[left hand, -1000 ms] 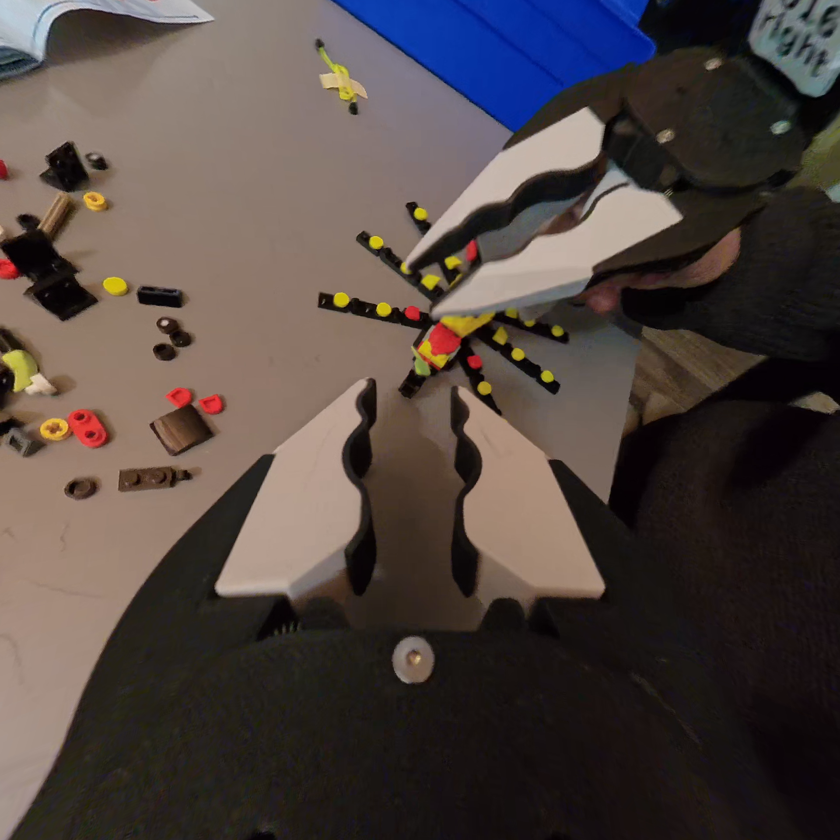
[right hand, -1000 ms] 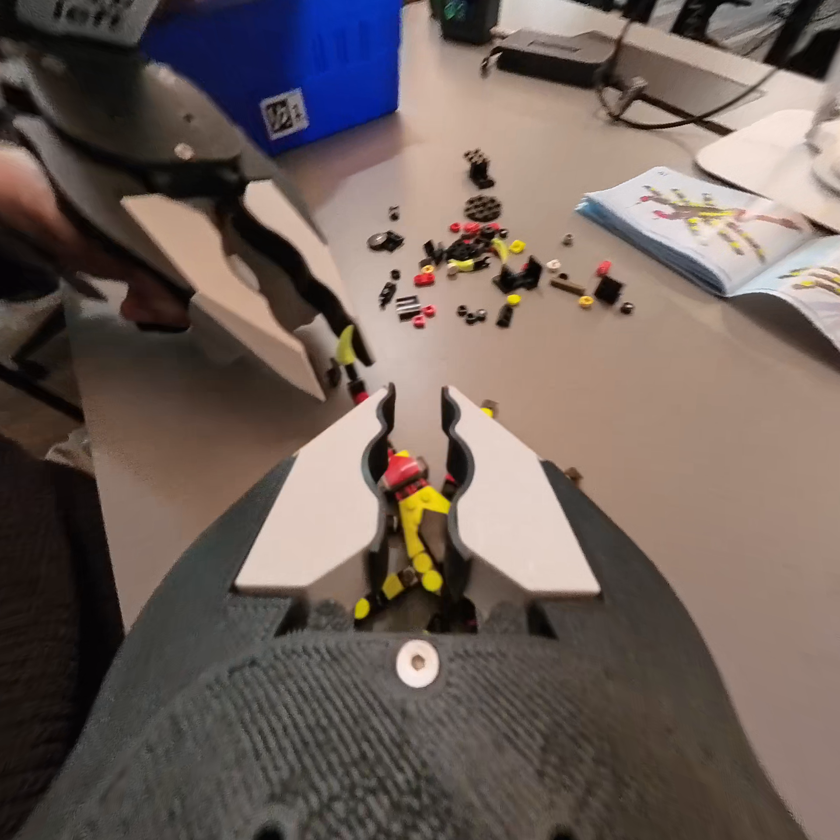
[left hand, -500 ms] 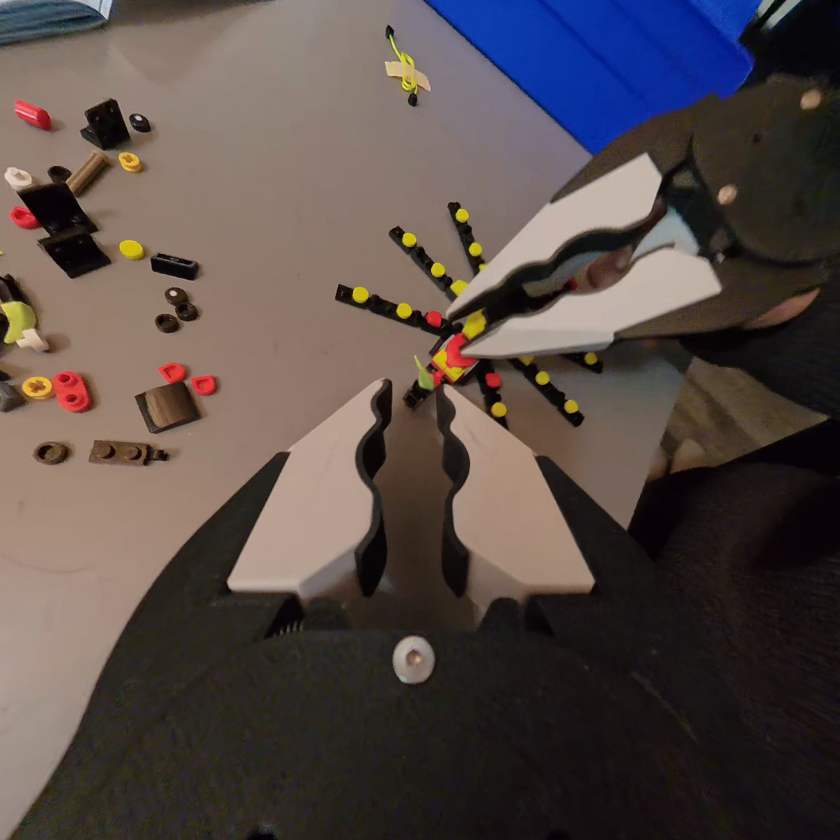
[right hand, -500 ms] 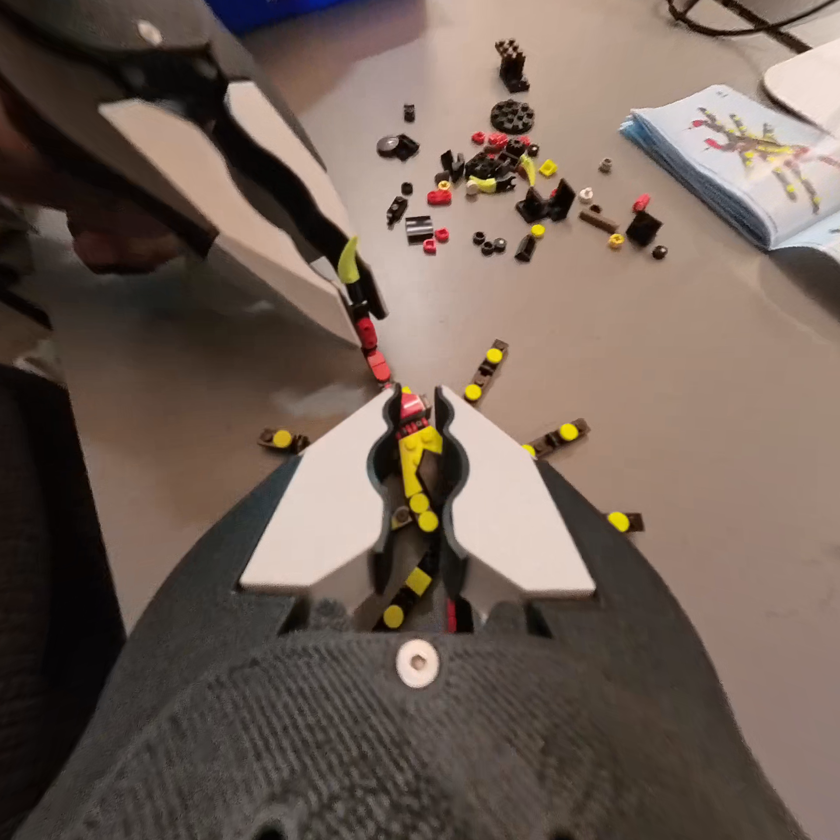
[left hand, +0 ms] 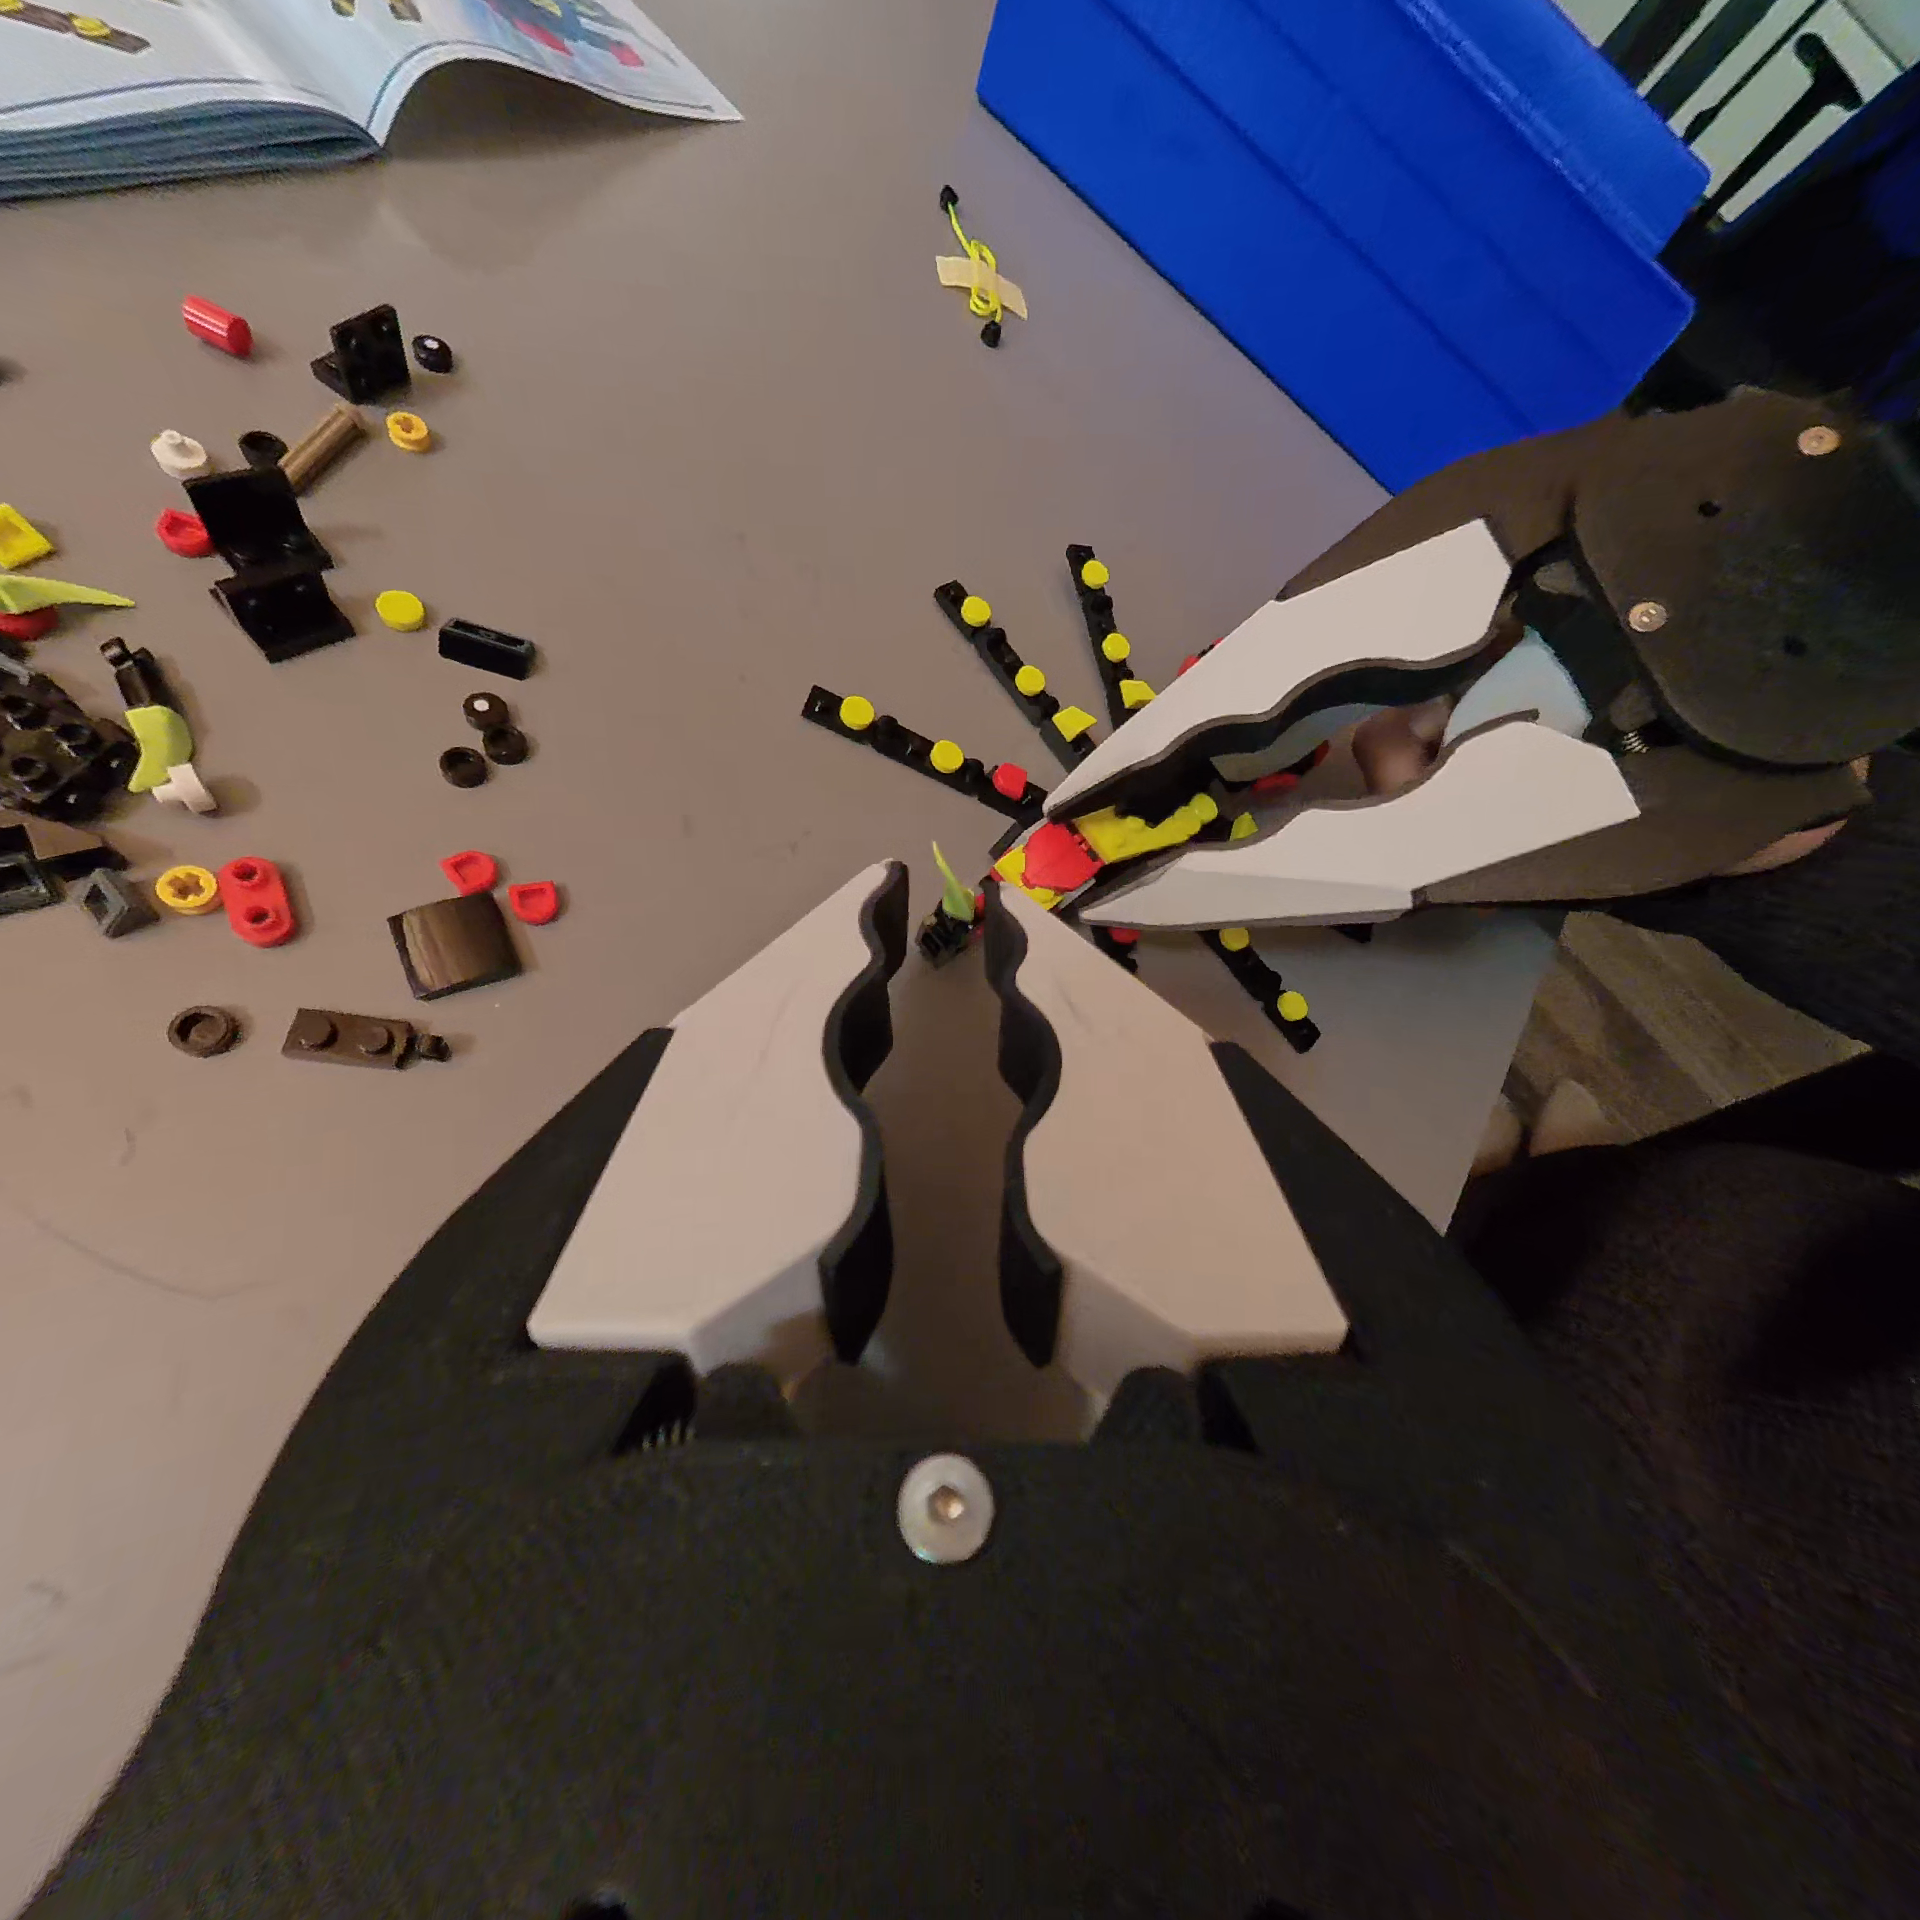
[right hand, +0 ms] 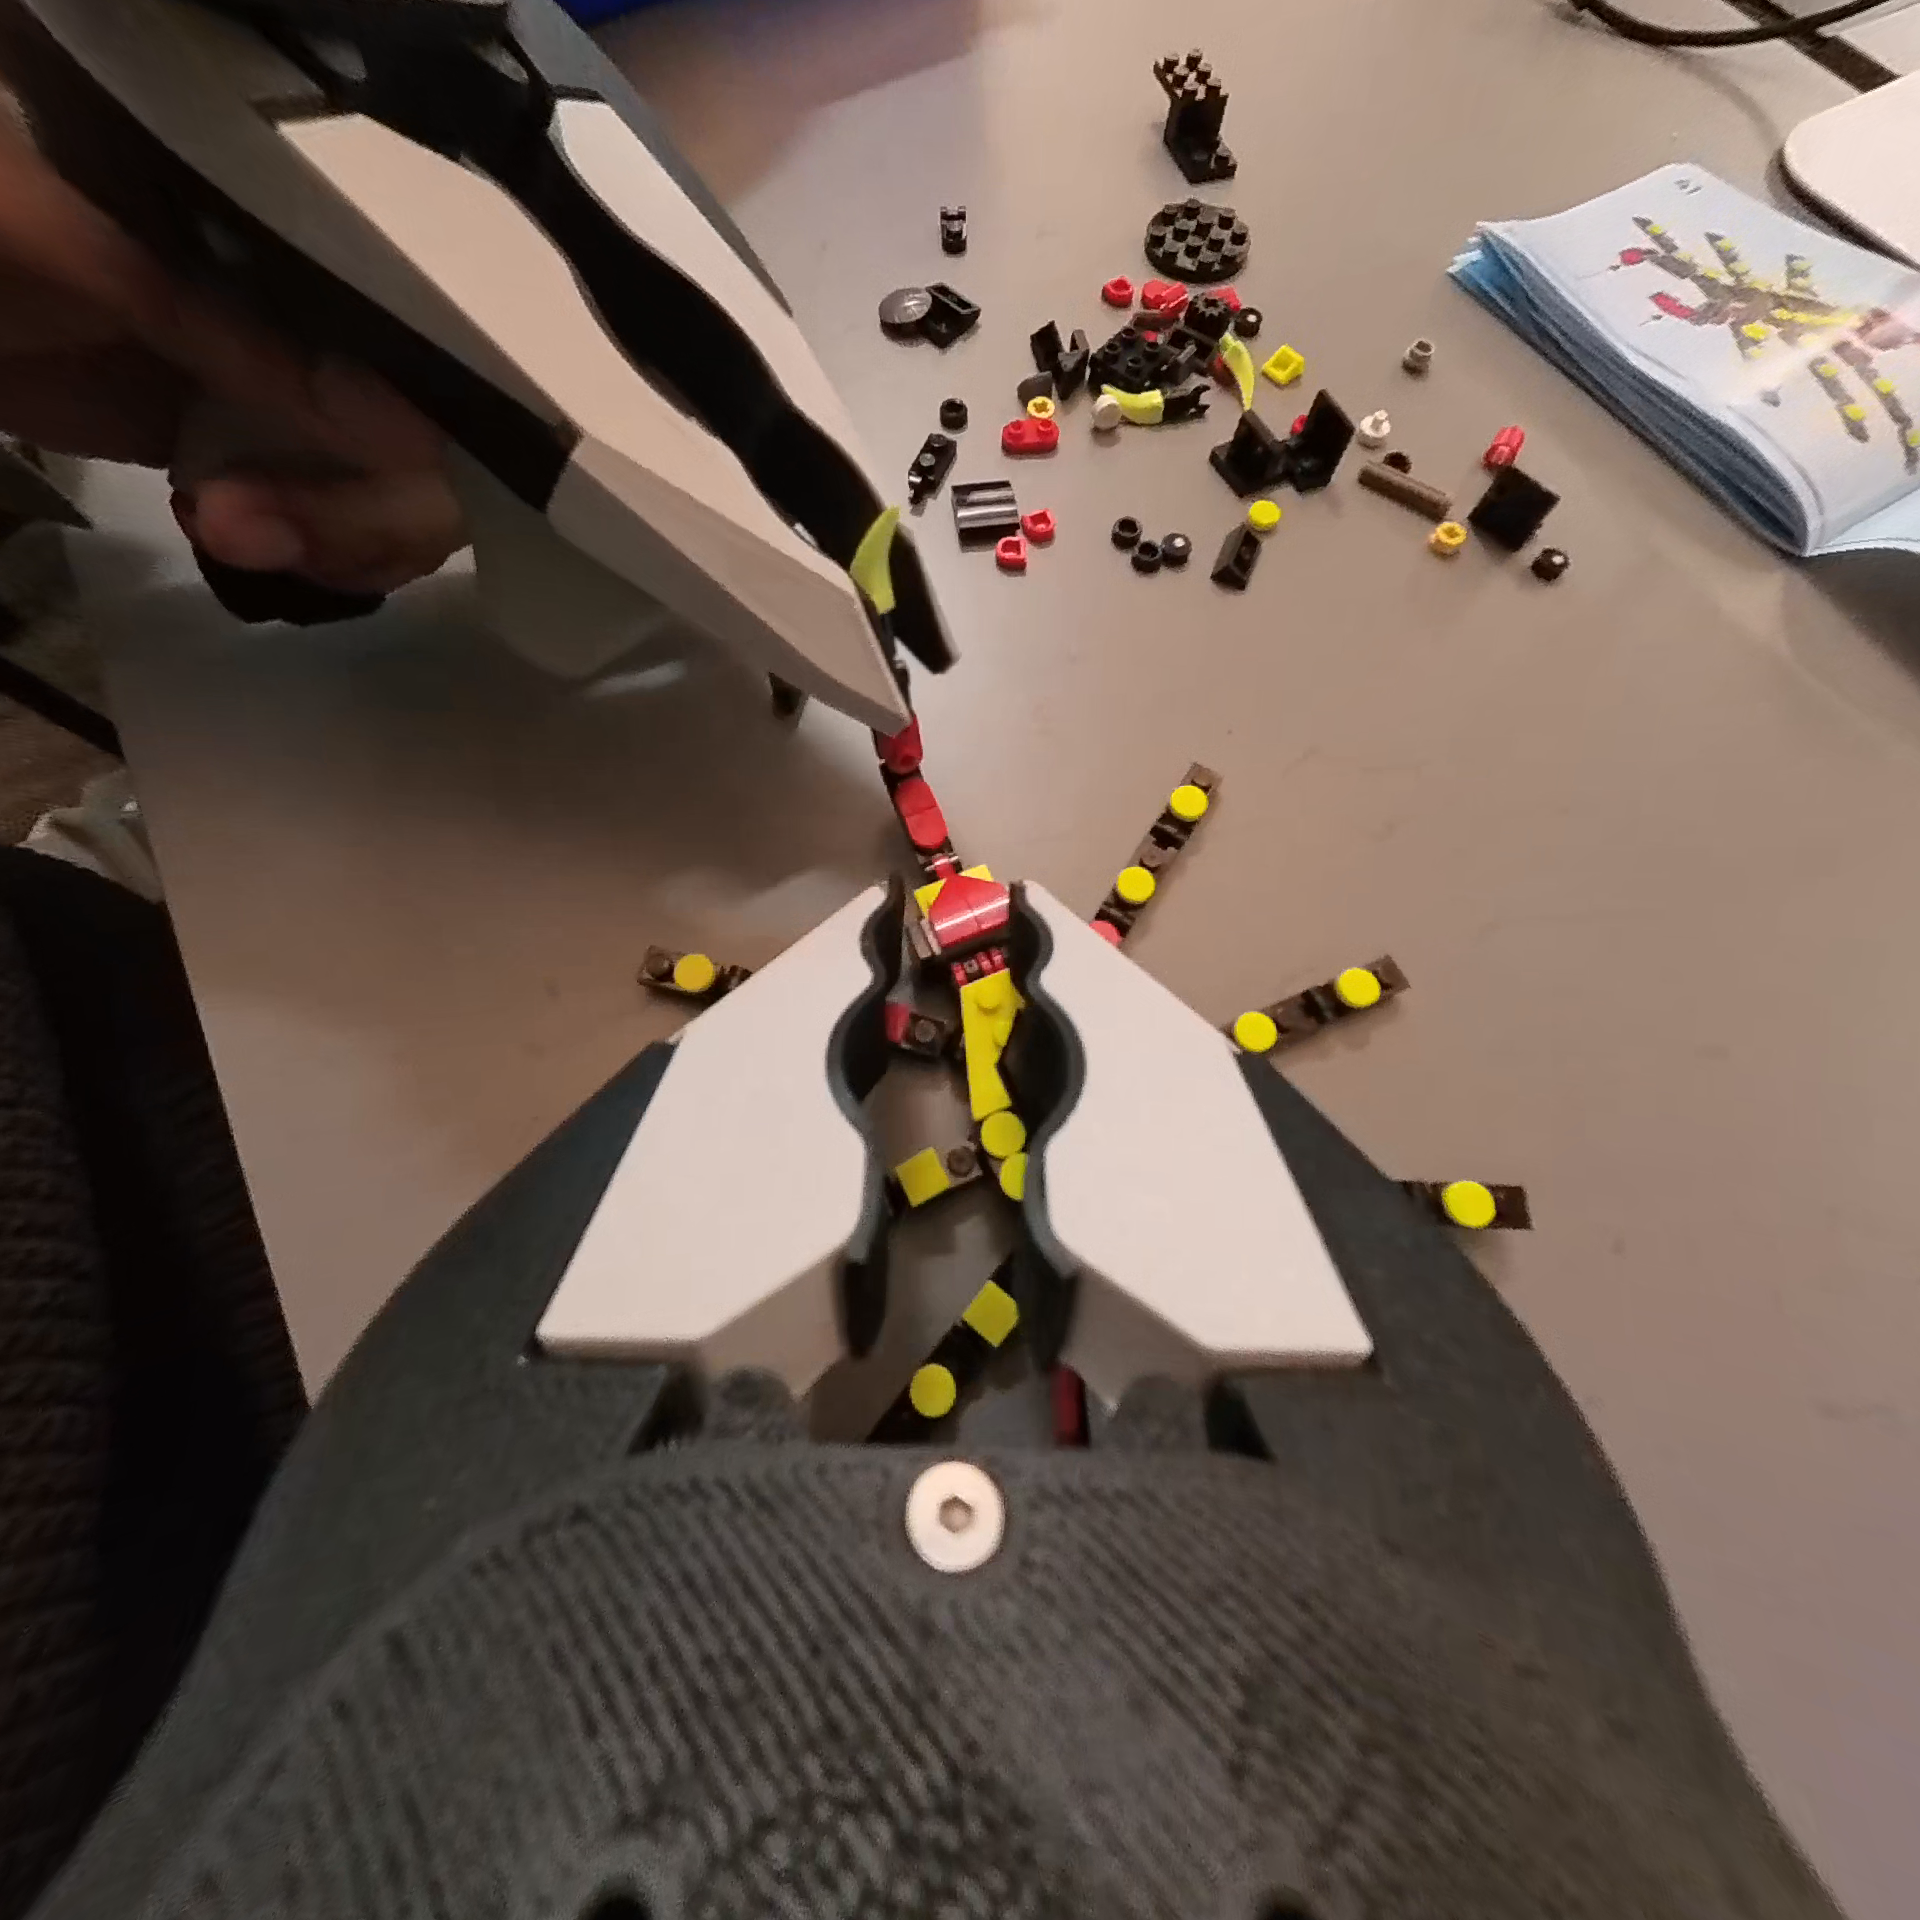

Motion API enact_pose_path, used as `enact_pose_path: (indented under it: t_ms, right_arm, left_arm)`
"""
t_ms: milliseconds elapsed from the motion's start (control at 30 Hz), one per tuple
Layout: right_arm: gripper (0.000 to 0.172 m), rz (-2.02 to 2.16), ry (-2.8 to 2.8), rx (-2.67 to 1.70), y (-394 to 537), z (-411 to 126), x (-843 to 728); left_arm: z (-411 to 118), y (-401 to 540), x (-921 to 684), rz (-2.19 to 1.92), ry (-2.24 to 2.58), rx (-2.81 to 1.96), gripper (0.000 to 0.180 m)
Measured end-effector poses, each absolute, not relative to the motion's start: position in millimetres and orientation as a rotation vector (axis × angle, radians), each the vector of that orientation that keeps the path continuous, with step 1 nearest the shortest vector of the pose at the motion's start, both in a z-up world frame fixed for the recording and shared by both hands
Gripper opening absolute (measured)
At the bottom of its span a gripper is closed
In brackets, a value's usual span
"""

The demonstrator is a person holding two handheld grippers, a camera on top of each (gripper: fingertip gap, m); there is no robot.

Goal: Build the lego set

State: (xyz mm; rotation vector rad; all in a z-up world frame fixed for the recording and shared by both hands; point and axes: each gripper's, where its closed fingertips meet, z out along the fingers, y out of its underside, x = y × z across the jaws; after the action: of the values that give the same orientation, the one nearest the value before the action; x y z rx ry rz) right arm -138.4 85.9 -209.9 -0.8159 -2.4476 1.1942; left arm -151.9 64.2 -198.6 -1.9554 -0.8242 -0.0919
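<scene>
Surface: grey table (left hand: pixel 675 312); an open booklet (left hand: pixel 312 83) lay at the far edge and a blue bin (left hand: pixel 1299 208) stood at the far right.
Loose parts: small black, red and yellow bricks (left hand: pixel 260 582) were scattered to the left, well apart from both grippers.
Model: a brick creature (right hand: pixel 971 914) with a red and yellow body lay on the table near its front corner. Black legs (left hand: pixel 914 743) dotted with yellow studs fanned out flat around it.
Right gripper (right hand: pixel 956 894): jaws were clamped on the creature's body, both pads pressed against the red block at the fingertips. The legs ran back between the fingers.
Tail: a chain of red segments (right hand: pixel 914 800) rose from the body to the left gripper's tips and ended in a black piece carrying a lime claw (left hand: pixel 951 888).
Left gripper (left hand: pixel 940 883): jaws were narrow, with the claw piece standing between the fingertips close against the right-hand one. Whether both pads pressed on it could not be told.
Change: a second before, the left jaws stood clearly wider and short of the tail end. They had since narrowed and moved up around it. The right gripper's hold on the body looked the same.
Reading: the creature was pinned at the body while the tail end was being taken up.
</scene>
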Motion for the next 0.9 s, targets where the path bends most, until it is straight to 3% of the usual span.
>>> enact_pose_path:
  t_ms: [267,900]
  right_arm:
    - [0.014,1.157,-2.453,-0.778,92,-210,-139]
    - [0.014,1.149,-2.580,-0.403,108,-213,-115]
  left_arm:
    - [-192,64,-146,-0.117,-0.727,-1.960,0.025]
    - [-187,58,-138,-0.143,-0.560,-1.972,0.015]
